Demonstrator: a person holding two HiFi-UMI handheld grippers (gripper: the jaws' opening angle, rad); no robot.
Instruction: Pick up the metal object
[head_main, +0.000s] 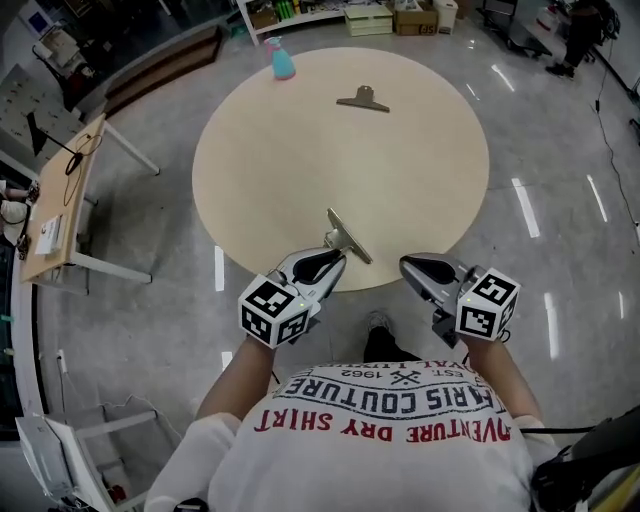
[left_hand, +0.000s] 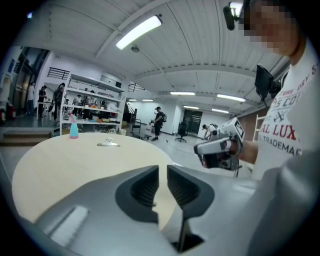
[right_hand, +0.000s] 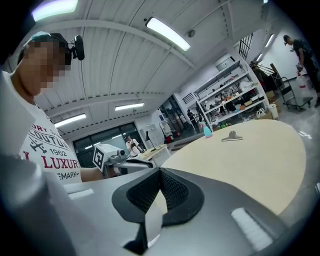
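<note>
Two metal clips lie on the round beige table (head_main: 410, 180). The near clip (head_main: 349, 236) rests by the table's front edge, its handle pointing at the tips of my left gripper (head_main: 337, 257). In the left gripper view the left gripper (left_hand: 163, 186) shows a narrow gap between its pads, with only tabletop showing through; the near clip is hidden there. The far clip (head_main: 363, 98) (left_hand: 108, 144) (right_hand: 232, 136) lies at the table's far side. My right gripper (head_main: 410, 266) (right_hand: 160, 186) hovers at the front edge, right of the near clip, pads together and empty.
A blue spray bottle (head_main: 282, 60) (left_hand: 74, 129) stands at the table's far left rim. A wooden desk (head_main: 62, 200) stands to the left on the glossy floor. Shelves (head_main: 340, 14) with boxes line the far wall, and people stand in the background.
</note>
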